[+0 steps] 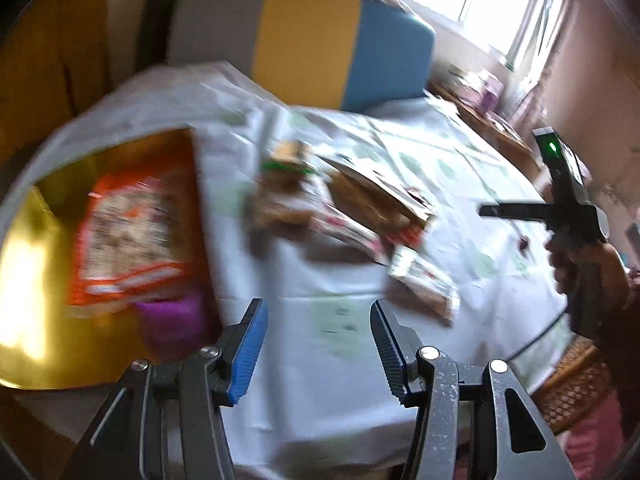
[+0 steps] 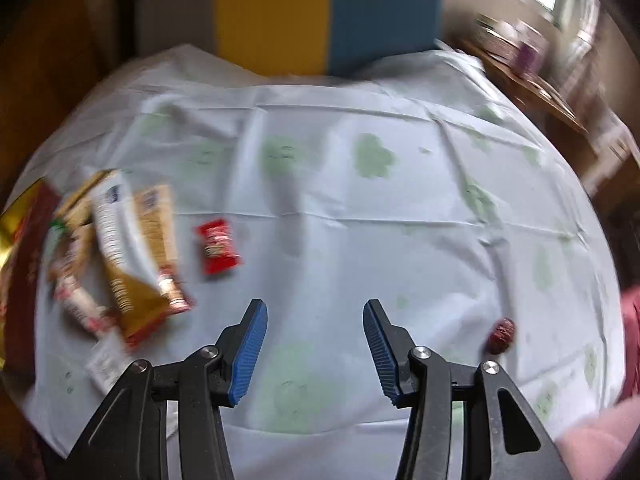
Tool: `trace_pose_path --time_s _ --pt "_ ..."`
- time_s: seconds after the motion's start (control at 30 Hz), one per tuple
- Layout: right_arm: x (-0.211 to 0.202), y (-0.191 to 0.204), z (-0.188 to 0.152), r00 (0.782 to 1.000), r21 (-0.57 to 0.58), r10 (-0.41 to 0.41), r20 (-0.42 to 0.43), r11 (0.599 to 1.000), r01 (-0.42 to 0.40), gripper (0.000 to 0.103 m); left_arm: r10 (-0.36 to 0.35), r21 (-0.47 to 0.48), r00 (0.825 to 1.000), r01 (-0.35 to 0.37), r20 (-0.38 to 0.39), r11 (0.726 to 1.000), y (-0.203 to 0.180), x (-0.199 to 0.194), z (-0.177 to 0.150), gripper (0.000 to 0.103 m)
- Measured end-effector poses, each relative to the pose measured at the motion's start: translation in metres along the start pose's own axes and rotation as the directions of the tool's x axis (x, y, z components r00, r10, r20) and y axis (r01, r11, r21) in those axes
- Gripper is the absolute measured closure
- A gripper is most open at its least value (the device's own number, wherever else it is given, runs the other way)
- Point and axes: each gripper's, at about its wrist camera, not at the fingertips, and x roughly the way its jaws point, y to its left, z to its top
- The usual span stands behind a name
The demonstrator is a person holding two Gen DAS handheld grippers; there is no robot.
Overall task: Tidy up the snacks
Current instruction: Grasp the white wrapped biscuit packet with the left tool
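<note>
Left wrist view shows the left gripper (image 1: 318,344) spread wide with nothing between its blue-padded fingers (image 1: 250,354), hanging above a table draped in a pale tablecloth (image 1: 320,280) printed with faint green shapes. To its left sits a shiny gold tray (image 1: 36,280) holding an orange snack bag (image 1: 128,236) and, at the bag's near edge, something purple (image 1: 172,316) too blurred to name. Near the middle of the cloth lies a loose pile of snack packets (image 1: 352,208), brown, red-and-white and green, overlapping one another; motion blur hides their print. At the right edge of this view a hand grips the black handle of the right gripper (image 1: 496,211), which has a green light on its body and is held above the table's right side. Right wrist view shows that gripper (image 2: 314,344) likewise parted and holding nothing, over a bare stretch of cloth. In this view the same pile (image 2: 116,256) lies on the left side, with a small red packet (image 2: 218,250) apart from it, just to its right. A small dark red item (image 2: 500,332) rests alone on the cloth to the right of the fingers. Behind the table stands a cushion (image 2: 320,16) in grey, yellow and blue panels.
</note>
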Motion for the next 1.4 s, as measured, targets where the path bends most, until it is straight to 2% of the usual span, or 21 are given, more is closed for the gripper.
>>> trace_pose_path --time_s 0.13,0.4,0.57,0.63,0.67,0.77,0.9,0.93,1.0,1.07,1.1,1.27,1.33,1.4 --pt "0.002 -0.013 0.004 1.0 0.06 0.02 -0.012 0.998 -0.02 0.052 -0.049 -0.012 0.995 0.048 -0.091 0.999 -0.027 0.028 0.006 0.049" --pt "-0.011 -0.016 0.004 0.998 0.072 0.053 0.033 0.996 -0.055 0.052 -0.078 -0.079 0.972 0.061 -0.22 0.995 -0.068 0.077 0.022 0.049" --pt "-0.018 -0.017 0.006 0.995 0.092 0.08 0.062 0.992 -0.085 0.052 -0.08 -0.161 0.96 0.038 -0.269 0.986 -0.079 0.1 0.032 0.047" --pt "-0.019 -0.018 0.007 0.994 0.098 0.081 0.068 0.991 -0.087 0.052 -0.078 -0.198 0.958 0.023 -0.276 0.98 -0.079 0.108 0.034 0.037" --pt "-0.02 -0.019 0.007 0.994 0.099 0.082 0.071 0.991 -0.088 0.052 -0.068 -0.222 0.956 0.004 -0.284 0.975 -0.08 0.113 0.035 0.037" --pt "-0.021 -0.018 0.008 0.993 0.097 0.085 0.078 0.991 -0.092 0.052 -0.042 -0.231 0.96 -0.024 -0.277 0.973 -0.086 0.117 0.042 0.033" --pt "-0.023 -0.019 0.009 0.992 0.101 0.092 0.091 0.99 -0.101 0.052 0.03 -0.213 0.961 -0.092 -0.275 0.973 -0.097 0.127 0.046 0.025" --pt "-0.024 -0.02 0.009 0.991 0.103 0.093 0.092 0.989 -0.103 0.052 0.056 -0.19 0.961 -0.11 -0.27 0.976 -0.102 0.129 0.046 0.023" --pt "-0.024 -0.02 0.009 0.991 0.107 0.096 0.096 0.989 -0.106 0.052 0.117 -0.116 0.96 -0.15 -0.253 0.982 -0.11 0.133 0.043 0.025" --pt "-0.025 -0.022 0.009 0.99 0.112 0.1 0.097 0.988 -0.11 0.052 0.185 -0.012 0.961 -0.192 -0.205 0.981 -0.119 0.131 0.037 0.039" --pt "-0.025 -0.022 0.009 0.99 0.113 0.102 0.097 0.987 -0.113 0.052 0.188 0.018 0.965 -0.188 -0.182 0.982 -0.117 0.129 0.034 0.053" --pt "-0.024 -0.023 0.009 0.99 0.117 0.105 0.092 0.986 -0.115 0.052 0.084 0.12 0.986 -0.067 -0.142 0.99 -0.093 0.108 0.018 0.061" --pt "-0.024 -0.023 0.008 0.99 0.116 0.105 0.09 0.987 -0.115 0.052 0.061 0.173 0.99 -0.038 -0.129 0.984 -0.081 0.098 0.009 0.062" --pt "-0.023 -0.022 0.008 0.991 0.111 0.101 0.085 0.988 -0.11 0.052 0.06 0.254 0.992 -0.031 -0.11 0.967 -0.073 0.088 -0.003 0.062"
